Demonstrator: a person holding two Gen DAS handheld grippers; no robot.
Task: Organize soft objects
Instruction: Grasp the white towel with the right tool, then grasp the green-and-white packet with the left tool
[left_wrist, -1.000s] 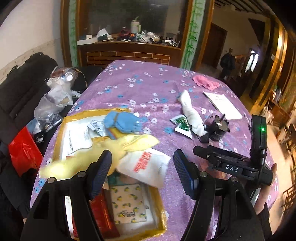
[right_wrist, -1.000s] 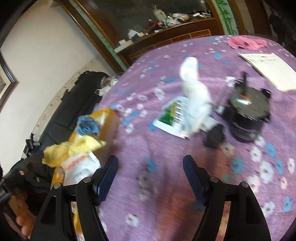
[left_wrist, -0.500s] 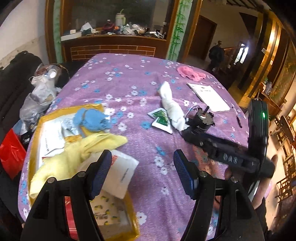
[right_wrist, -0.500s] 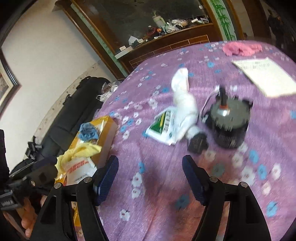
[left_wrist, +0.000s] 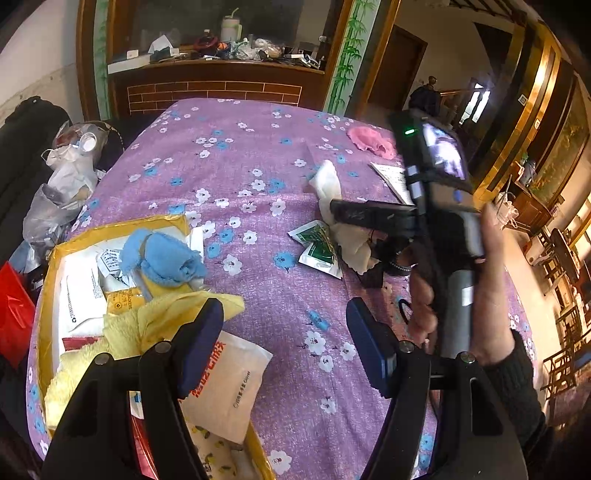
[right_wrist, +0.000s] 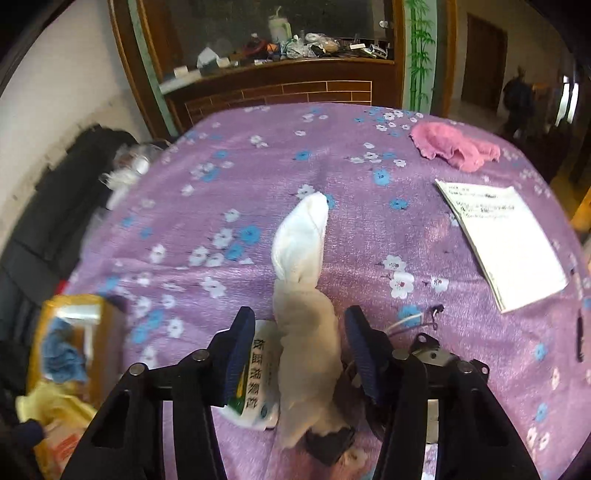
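A long white sock lies on the purple flowered tablecloth; it also shows in the left wrist view. My right gripper is open with its jaws either side of the sock's near half, not closed on it. My left gripper is open and empty above the cloth, beside a yellow box that holds a blue cloth, a yellow cloth and packets. A pink cloth lies at the far right of the table.
A green-and-white packet lies under the sock's left side. A small black motor with wires sits just right of my right gripper. A white booklet lies to the right. A plastic bag sits off the table's left edge.
My right gripper has moved forward and down over the white sock, which now lies between its jaws. My left gripper has drawn back slightly from the box and stays open.
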